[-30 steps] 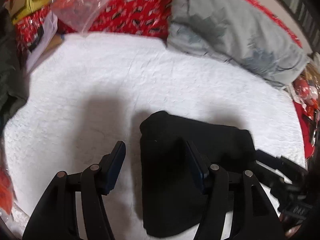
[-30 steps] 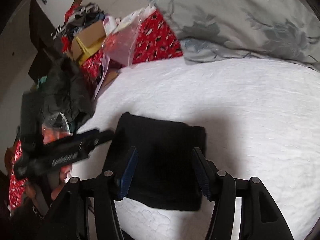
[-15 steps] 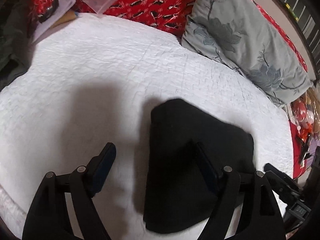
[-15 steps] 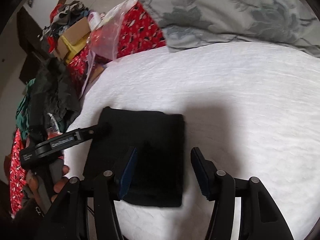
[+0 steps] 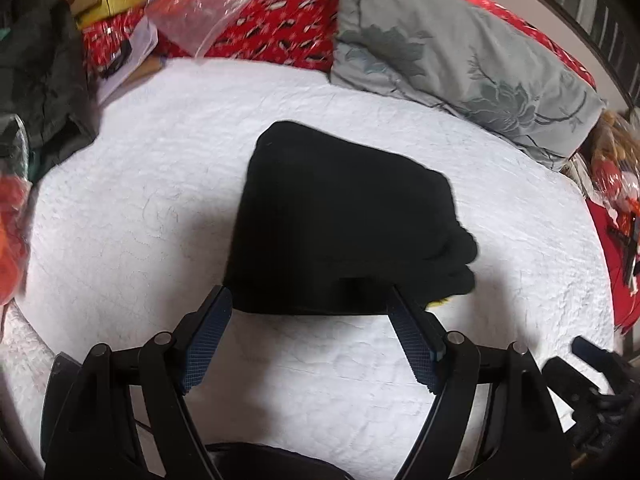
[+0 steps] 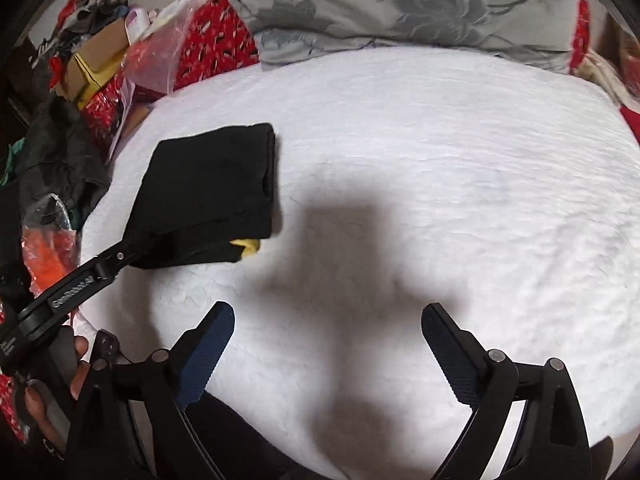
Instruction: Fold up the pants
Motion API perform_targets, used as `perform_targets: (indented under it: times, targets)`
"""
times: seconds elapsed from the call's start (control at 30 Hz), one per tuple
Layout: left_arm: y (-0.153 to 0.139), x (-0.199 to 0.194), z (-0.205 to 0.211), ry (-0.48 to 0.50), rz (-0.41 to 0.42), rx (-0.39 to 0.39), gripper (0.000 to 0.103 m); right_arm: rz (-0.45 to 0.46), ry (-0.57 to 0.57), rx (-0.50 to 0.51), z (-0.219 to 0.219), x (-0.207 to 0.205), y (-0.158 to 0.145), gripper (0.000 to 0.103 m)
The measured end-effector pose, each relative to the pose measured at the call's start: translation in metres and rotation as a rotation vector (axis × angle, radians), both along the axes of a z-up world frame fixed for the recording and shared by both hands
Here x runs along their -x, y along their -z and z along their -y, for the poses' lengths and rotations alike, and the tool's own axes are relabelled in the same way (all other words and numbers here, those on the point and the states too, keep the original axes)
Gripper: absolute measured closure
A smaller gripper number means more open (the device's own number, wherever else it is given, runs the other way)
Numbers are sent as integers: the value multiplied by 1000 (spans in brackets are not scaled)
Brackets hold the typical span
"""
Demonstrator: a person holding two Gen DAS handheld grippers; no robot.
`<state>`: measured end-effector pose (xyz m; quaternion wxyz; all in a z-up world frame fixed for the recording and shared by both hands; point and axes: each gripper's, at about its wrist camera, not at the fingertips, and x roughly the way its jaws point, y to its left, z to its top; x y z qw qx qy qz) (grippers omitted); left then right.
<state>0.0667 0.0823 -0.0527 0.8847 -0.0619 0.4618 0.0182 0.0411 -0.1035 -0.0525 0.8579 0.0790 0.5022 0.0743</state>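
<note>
The black pants lie folded into a compact rectangle on the white blanket. A bit of yellow label peeks out at their near corner. My left gripper stands open at the near edge of the pants, its pads apart from the cloth. In the right wrist view the pants sit at the left, with one left gripper finger reaching to their corner. My right gripper hovers over the bare blanket to the right of the pants; its jaws are opening, with nothing between them.
A grey flowered pillow lies along the far side. Red patterned bedding, a plastic bag and cardboard boxes crowd the far left. Dark clothes are heaped at the left edge. A hand holds the left gripper.
Both grippers have drawn back off the folded pants. The left one's jaws widened and now frame the near edge. The right one swung right over bare blanket, and its jaws spread much wider.
</note>
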Motion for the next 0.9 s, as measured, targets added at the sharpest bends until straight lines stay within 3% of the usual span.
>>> perform_targets:
  times: [0.2, 0.33, 0.63, 0.9]
  targets:
    - [-9, 20, 28, 1, 52, -24, 22, 190, 0, 103, 9, 39, -29, 0]
    - [-13, 30, 45, 21, 69, -53, 22, 250, 3, 94, 17, 51, -35, 0]
    - [-13, 38, 60, 27, 54, -89, 22, 140, -2, 53, 35, 53, -3, 0]
    - [-5, 41, 65, 37, 30, -103, 22, 175, 56, 53, 49, 55, -10, 0]
